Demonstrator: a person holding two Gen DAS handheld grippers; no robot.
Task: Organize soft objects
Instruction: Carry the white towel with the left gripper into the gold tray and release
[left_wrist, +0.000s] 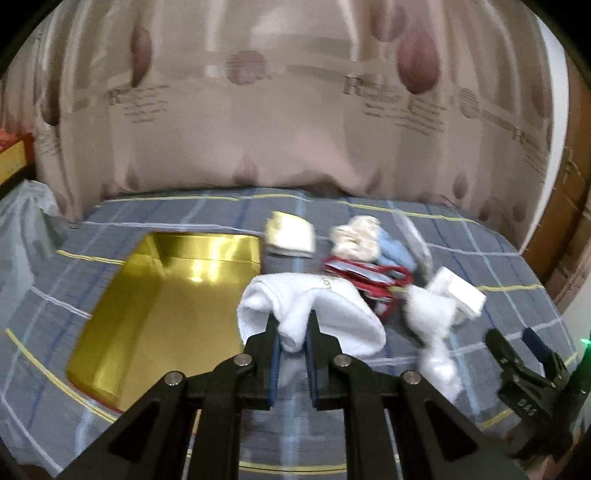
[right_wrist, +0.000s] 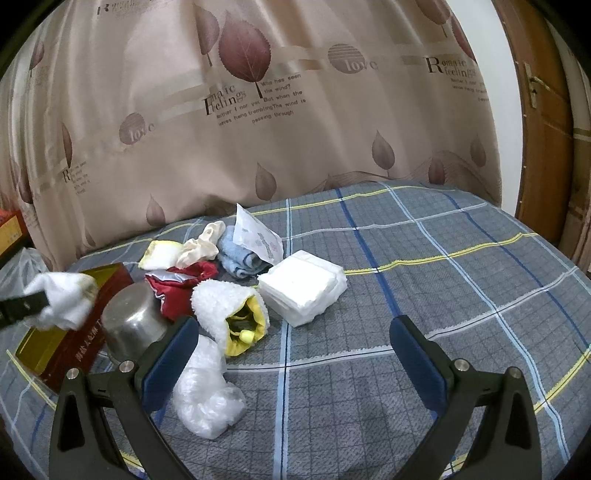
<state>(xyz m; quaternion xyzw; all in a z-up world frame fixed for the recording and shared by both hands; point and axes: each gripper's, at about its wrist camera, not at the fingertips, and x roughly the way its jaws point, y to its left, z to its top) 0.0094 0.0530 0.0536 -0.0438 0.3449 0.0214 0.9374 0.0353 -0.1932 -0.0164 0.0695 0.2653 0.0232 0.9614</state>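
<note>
Pinching a white sock (left_wrist: 314, 314), your left claw (left_wrist: 293, 332) has it lifted over the gold-lined box (left_wrist: 155, 306) near the bed's (right_wrist: 443, 277) left edge. Your right claw (right_wrist: 291, 354) is spread wide, nothing in it, beside the pile of soft stuff (right_wrist: 229, 273).

I see beige leaf-print curtain (right_wrist: 258, 122) behind grey plaid bedsheet (right_wrist: 424, 295). Steel pot (right_wrist: 129, 325) sits beside red box. Wooden door (right_wrist: 539, 147) far right.
</note>
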